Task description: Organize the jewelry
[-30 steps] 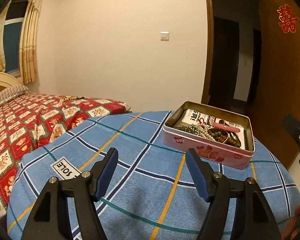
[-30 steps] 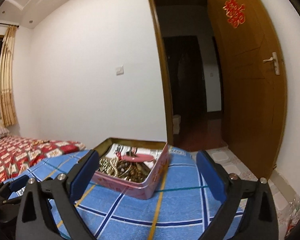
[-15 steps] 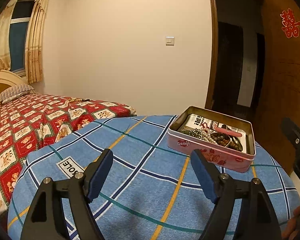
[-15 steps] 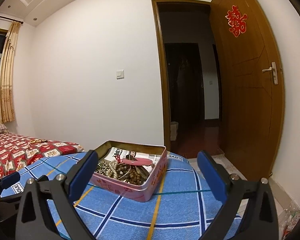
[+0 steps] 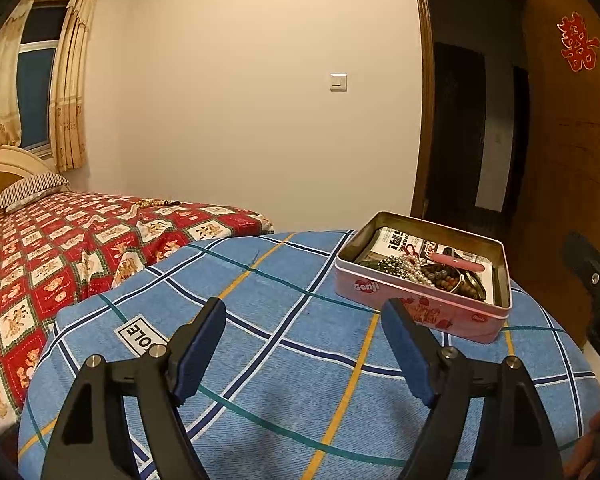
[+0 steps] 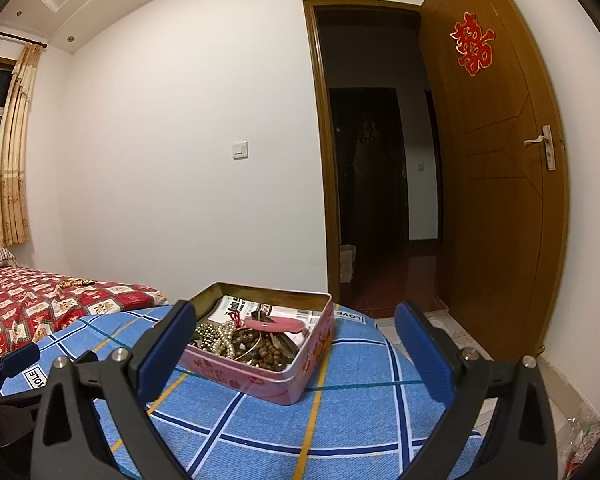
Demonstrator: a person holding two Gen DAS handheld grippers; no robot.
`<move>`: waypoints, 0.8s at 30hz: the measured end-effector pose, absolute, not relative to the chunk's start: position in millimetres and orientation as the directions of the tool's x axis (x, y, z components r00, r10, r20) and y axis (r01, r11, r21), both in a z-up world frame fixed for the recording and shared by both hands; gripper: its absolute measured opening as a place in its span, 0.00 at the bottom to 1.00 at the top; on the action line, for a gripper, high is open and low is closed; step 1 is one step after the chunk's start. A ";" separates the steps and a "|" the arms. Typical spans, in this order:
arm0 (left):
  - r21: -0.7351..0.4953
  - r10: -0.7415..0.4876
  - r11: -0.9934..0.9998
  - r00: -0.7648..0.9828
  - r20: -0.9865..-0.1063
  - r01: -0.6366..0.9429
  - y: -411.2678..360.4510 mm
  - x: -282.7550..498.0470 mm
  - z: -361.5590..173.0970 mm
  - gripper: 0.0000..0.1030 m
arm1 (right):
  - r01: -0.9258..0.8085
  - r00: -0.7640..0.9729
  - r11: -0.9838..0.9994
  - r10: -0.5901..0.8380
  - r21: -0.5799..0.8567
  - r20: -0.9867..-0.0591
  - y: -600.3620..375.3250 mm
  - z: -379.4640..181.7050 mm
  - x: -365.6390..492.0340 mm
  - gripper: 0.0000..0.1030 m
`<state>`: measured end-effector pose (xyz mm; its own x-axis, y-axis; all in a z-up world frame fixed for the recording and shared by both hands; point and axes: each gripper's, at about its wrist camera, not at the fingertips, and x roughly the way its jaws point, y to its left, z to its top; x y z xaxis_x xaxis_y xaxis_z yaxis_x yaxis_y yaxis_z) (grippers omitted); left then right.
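Both grippers (image 5: pixel 304 344) (image 6: pixel 296 340) are held wide open, nothing gripped; tangled beads (image 6: pixel 236 340) in the tin (image 6: pixel 284 380) could easily get dragged out together

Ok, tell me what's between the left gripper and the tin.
Only bare blue checked cloth. In the left wrist view nothing lies between the open left gripper and the pink tin.

Two hand-held grippers are in view, the left hand-held gripper (image 5: pixel 304 344) and the right hand-held gripper (image 6: pixel 294 350), each with two blue-padded fingers. One pink tin (image 5: pixel 420 308) stands on one checked tabletop (image 5: pixel 260 360). One bed (image 5: pixel 60 248), one striped pillow (image 5: pixel 32 190), one light switch (image 5: pixel 338 82), one open door (image 6: pixel 496 200), one red paper cutting (image 6: pixel 473 44)
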<state>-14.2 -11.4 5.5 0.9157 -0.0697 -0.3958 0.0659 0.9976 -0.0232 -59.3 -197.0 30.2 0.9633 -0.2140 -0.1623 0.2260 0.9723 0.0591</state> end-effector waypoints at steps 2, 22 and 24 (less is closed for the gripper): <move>-0.021 -0.069 0.998 0.916 -0.395 0.066 -11.8 -14.6 5.5 0.78 | 0.225 0.963 0.972 -0.213 0.059 -0.163 -197.2 30.1 -59.3 0.99; -0.020 -0.068 0.998 0.917 -0.394 0.066 -11.8 -14.9 5.6 0.78 | 0.227 0.962 0.972 -0.214 0.061 -0.168 -197.1 30.3 -58.1 1.00; -0.018 -0.068 0.998 0.917 -0.393 0.066 -11.8 -14.9 5.6 0.78 | 0.227 0.962 0.972 -0.214 0.061 -0.168 -197.1 30.3 -58.0 1.00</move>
<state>-14.9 -11.8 5.6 0.9169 -0.0683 -0.3933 0.0664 0.9976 -0.0185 -58.0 -197.1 30.3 0.9622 -0.2142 -0.1681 0.2270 0.9720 0.0610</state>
